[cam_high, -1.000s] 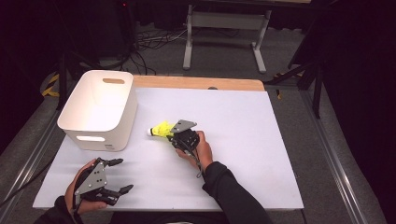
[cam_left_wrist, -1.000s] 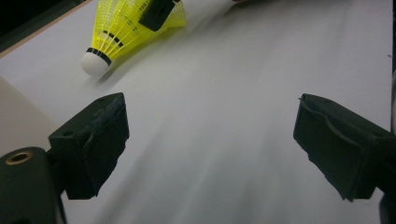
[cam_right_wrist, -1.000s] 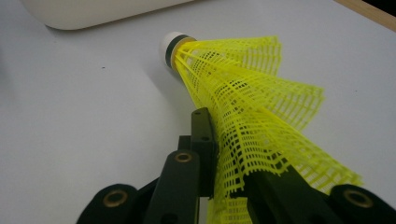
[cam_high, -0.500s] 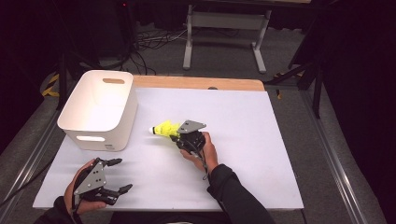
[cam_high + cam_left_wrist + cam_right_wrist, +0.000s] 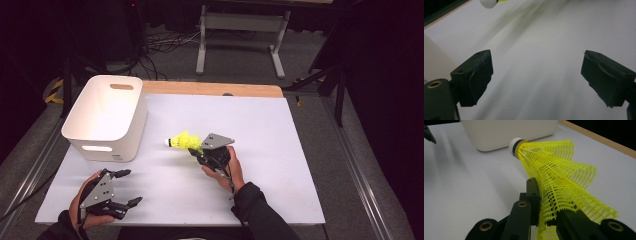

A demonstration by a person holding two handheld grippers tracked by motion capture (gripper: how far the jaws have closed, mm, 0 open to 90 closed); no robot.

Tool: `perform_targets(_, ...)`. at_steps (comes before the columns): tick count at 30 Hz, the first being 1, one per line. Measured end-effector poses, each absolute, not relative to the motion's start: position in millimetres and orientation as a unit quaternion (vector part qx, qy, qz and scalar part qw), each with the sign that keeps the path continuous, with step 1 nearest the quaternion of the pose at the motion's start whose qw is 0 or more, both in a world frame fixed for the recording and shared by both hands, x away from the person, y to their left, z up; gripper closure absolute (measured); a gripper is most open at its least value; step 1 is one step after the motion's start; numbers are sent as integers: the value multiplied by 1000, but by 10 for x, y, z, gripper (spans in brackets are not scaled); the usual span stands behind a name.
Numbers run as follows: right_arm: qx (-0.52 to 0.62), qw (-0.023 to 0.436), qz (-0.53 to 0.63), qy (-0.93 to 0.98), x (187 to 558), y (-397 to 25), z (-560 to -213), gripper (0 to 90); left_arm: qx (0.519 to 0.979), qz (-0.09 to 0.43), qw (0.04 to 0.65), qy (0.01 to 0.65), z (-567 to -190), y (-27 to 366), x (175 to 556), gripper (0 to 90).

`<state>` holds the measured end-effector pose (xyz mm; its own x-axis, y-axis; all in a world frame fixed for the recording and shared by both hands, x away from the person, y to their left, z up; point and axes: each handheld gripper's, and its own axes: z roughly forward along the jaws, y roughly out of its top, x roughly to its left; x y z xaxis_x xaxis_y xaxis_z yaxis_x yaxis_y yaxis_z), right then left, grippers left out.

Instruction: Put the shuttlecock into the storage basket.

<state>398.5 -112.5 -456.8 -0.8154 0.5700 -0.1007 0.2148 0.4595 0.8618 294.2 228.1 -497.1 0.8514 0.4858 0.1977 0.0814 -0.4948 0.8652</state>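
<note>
**A:** High view first: the right gripper (image 5: 196, 151) is clamping a yellow shuttlecock (image 5: 183, 141) by its mesh skirt, holding it just above the white table (image 5: 280, 150), a bit right of the white bin (image 5: 107, 116). The cork tip is pointing toward the bin, but it isn't touching it.

**B:** Yeah, the right gripper view is backing that up. The jaws are squeezing the skirt edge flat between them, and the shuttlecock (image 5: 554, 170) is sticking out away from the camera with its white cork nose aiming at the bin (image 5: 509, 132) wall. Near it, not in it.

**A:** And the left gripper (image 5: 124, 189)?

**B:** It's sitting at the near left corner of the table, well apart from the shuttlecock, in the person's left hand (image 5: 82, 202). In the left gripper view the jaws are standing wide apart with nothing between them, just bare table (image 5: 536, 62). The cork tip (image 5: 488, 3) is peeking in at the top edge there.

**A:** So one's gripping, one's spread and idle.
</note>
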Motion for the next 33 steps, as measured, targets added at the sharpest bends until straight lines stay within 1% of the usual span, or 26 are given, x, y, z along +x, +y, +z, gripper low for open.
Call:
perform_targets(6, 222, 182, 472, 834, 3865, -1205, -4536, 852, 837, 219, 472, 170, -4962, 2295, 2942, 113)
perform_targets(21, 191, 169, 475, 842, 3573, -1282, -4506, 852, 841, 212, 470, 166, -4960, 2275, 2947, 117)
perform_targets(29, 181, 159, 467, 851, 3443, -1291, -4559, 851, 840, 203, 473, 174, -4954, 2241, 2957, 121)
perform_targets(33, 175, 155, 464, 854, 3393, -1288, -4582, 852, 844, 202, 468, 166, -4953, 2158, 2961, 122)
